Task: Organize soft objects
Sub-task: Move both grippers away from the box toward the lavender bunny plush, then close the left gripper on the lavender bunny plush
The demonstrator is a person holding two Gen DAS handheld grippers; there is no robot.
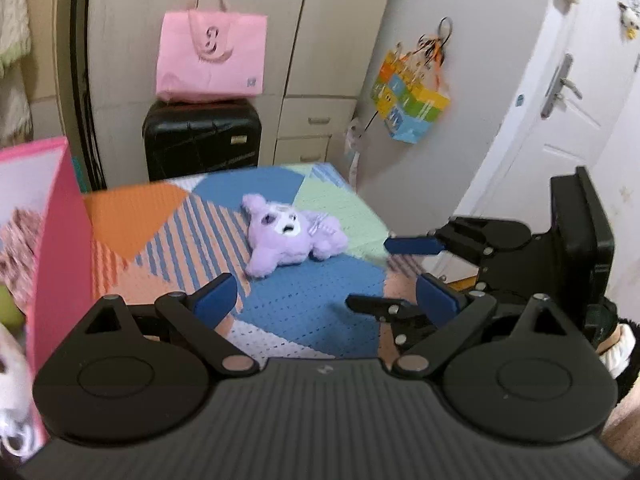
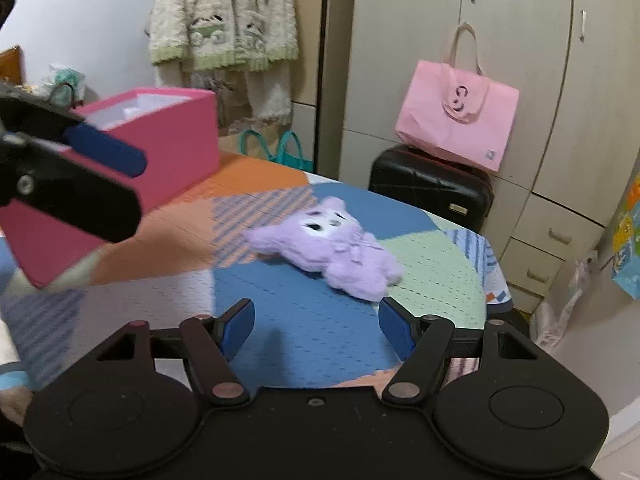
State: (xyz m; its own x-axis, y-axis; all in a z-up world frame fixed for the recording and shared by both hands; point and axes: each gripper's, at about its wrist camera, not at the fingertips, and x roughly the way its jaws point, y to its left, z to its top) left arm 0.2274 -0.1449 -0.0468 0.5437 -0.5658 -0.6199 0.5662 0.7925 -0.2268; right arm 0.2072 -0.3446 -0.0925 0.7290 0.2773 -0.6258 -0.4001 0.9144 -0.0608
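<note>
A purple plush toy (image 1: 290, 240) lies on its back on the patterned table cover (image 1: 312, 312); it also shows in the right wrist view (image 2: 332, 252). A pink box (image 2: 160, 152) stands open at the left of the table, with soft toys inside it in the left wrist view (image 1: 20, 232). My left gripper (image 1: 326, 300) is open and empty, short of the plush. My right gripper (image 2: 316, 326) is open and empty, just in front of the plush. The right gripper shows at the right in the left wrist view (image 1: 404, 268).
A black suitcase (image 1: 202, 140) with a pink tote bag (image 1: 212, 60) on top stands behind the table against the wardrobe. A colourful bag (image 1: 412, 104) hangs on the wall. A white door (image 1: 560, 120) is at the right. A fluffy jacket (image 2: 224, 20) hangs at the back.
</note>
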